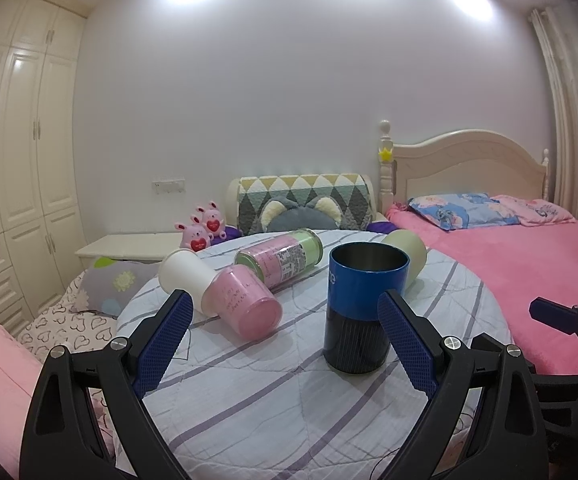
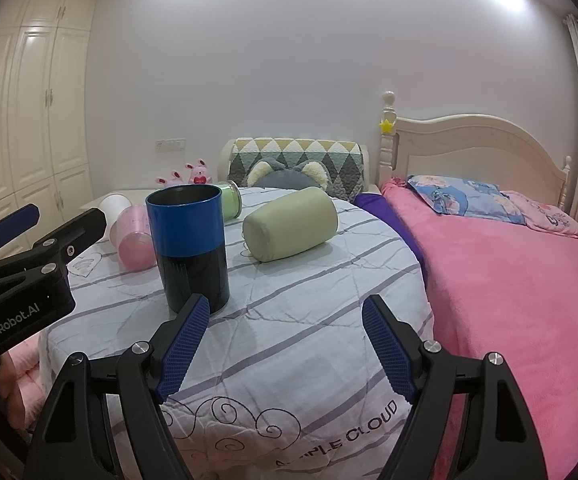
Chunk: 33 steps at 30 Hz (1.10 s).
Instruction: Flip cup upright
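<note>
A blue and black cup (image 1: pixel 363 308) stands upright, mouth up, on the striped round table (image 1: pixel 273 392); it also shows in the right wrist view (image 2: pixel 189 248). A pink cup (image 1: pixel 245 304), a white cup (image 1: pixel 185 278), a pink-green jar (image 1: pixel 285 258) and a pale green cup (image 1: pixel 409 256) lie on their sides. My left gripper (image 1: pixel 285 336) is open and empty, its right finger just in front of the blue cup. My right gripper (image 2: pixel 285 344) is open and empty, in front of the blue cup and the pale green cup (image 2: pixel 291 224).
A pink bed (image 1: pixel 509 280) lies right of the table. A white nightstand (image 1: pixel 129 246) with plush rabbits (image 1: pixel 203 230) and a quilted cushion (image 1: pixel 305 204) are behind. A wardrobe (image 1: pixel 17 160) fills the left wall. The left gripper's body (image 2: pixel 21 280) shows at the left of the right wrist view.
</note>
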Each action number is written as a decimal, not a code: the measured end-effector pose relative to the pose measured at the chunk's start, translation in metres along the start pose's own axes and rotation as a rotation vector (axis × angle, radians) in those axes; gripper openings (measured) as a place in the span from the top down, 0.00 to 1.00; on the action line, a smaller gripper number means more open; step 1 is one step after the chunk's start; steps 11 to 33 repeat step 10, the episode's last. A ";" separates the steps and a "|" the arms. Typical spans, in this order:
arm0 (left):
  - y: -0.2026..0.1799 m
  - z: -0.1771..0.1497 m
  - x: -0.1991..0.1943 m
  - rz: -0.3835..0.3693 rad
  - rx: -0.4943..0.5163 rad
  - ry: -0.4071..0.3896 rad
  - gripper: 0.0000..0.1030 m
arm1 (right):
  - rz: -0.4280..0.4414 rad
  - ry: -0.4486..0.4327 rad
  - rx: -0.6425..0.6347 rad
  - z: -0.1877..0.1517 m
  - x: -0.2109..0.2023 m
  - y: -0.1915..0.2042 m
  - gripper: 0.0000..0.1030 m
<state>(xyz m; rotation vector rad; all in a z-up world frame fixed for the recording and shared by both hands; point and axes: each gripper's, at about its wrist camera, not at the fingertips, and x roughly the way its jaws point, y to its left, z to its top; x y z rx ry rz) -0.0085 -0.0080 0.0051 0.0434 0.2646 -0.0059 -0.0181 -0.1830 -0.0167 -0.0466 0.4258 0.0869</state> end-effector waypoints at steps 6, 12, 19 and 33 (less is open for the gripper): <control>-0.001 -0.001 -0.001 0.009 0.001 0.001 0.08 | -0.002 0.003 -0.004 0.000 0.000 0.000 0.22; -0.001 -0.001 0.000 0.019 0.002 0.010 0.08 | -0.004 0.007 -0.004 0.000 0.000 0.000 0.22; -0.001 -0.001 0.000 0.019 0.002 0.010 0.08 | -0.004 0.007 -0.004 0.000 0.000 0.000 0.22; -0.001 -0.001 0.000 0.019 0.002 0.010 0.08 | -0.004 0.007 -0.004 0.000 0.000 0.000 0.22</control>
